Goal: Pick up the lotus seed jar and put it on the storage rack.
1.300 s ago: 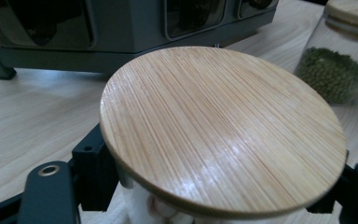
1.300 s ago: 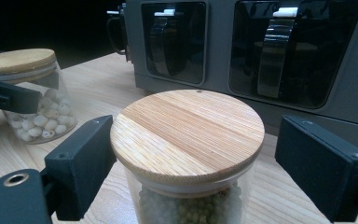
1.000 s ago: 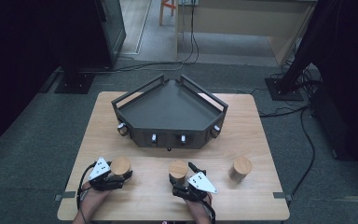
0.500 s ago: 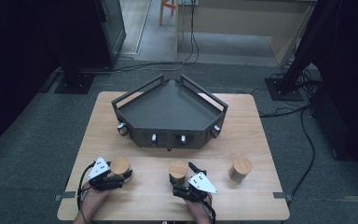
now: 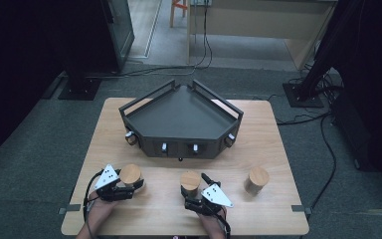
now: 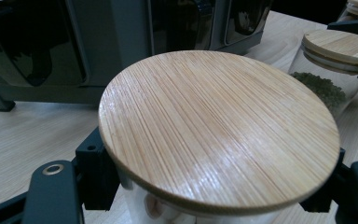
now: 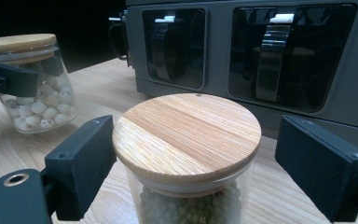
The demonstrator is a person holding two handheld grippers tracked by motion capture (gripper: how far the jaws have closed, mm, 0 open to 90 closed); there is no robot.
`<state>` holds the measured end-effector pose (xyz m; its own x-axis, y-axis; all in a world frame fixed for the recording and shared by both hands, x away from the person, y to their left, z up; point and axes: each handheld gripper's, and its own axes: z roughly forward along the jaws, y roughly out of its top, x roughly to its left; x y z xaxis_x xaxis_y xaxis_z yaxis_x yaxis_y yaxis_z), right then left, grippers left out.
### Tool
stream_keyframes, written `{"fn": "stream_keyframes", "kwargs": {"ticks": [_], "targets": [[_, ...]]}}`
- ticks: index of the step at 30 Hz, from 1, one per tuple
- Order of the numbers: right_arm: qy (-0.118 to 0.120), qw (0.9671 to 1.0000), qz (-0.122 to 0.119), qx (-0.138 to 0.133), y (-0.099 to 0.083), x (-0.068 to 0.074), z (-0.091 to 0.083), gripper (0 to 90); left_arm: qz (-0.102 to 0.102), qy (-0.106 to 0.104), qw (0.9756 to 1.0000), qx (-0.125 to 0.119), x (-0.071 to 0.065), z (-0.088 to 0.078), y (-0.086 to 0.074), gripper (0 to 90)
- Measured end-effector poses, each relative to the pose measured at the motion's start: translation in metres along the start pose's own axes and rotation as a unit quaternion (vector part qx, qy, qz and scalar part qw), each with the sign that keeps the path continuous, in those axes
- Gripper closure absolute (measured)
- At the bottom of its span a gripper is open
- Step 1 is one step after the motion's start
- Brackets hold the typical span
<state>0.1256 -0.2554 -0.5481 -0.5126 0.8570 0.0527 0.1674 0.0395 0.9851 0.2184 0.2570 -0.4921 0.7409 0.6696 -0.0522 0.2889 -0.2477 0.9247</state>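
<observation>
While both jars sit on the near half of the table [image 5: 258,124], the left jar [image 5: 130,175], white pellets under a bamboo lid [image 6: 219,130], is pinched by the left gripper [image 5: 129,186]; jaws press the glass just below the lid on both sides. Middle jar [image 5: 190,182], green beans under its own lid [image 7: 189,135], stands between the right gripper [image 5: 191,201] jaws, which are spread, clear gap on the far side, near side close but contact not certain. Third jar [image 5: 256,179] stands apart at right, untouched. Dark angled rack [image 5: 181,122] with front knobs lies behind the jars, its tray bare. Step judged: grasping stage, left grip done, right one not yet made. Next likely needs right jaws squeezing under the lid rim, centred, then level lifts so neither jar tips or hits the rack front.
</observation>
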Motion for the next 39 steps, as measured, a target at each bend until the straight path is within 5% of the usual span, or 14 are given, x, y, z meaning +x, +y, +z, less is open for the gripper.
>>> {"fn": "stream_keyframes", "kwargs": {"ticks": [10,29,39], "targets": [[0.0,1.0,0.0,0.0,0.0,0.0,0.0,12.3,-0.006,0.007,1.0,-0.002,0.004,-0.001,0.006,24.2],[0.001,1.0,0.0,-0.006,-0.002,0.0,-0.001,12.3,0.012,0.001,0.9999,-0.001,0.01,0.0,0.047,24.4],[0.002,0.9999,0.004,-0.01,-0.003,-0.001,-0.002,12.3,0.006,-0.003,0.9999,-0.009,0.017,0.0,0.063,24.5]]}}
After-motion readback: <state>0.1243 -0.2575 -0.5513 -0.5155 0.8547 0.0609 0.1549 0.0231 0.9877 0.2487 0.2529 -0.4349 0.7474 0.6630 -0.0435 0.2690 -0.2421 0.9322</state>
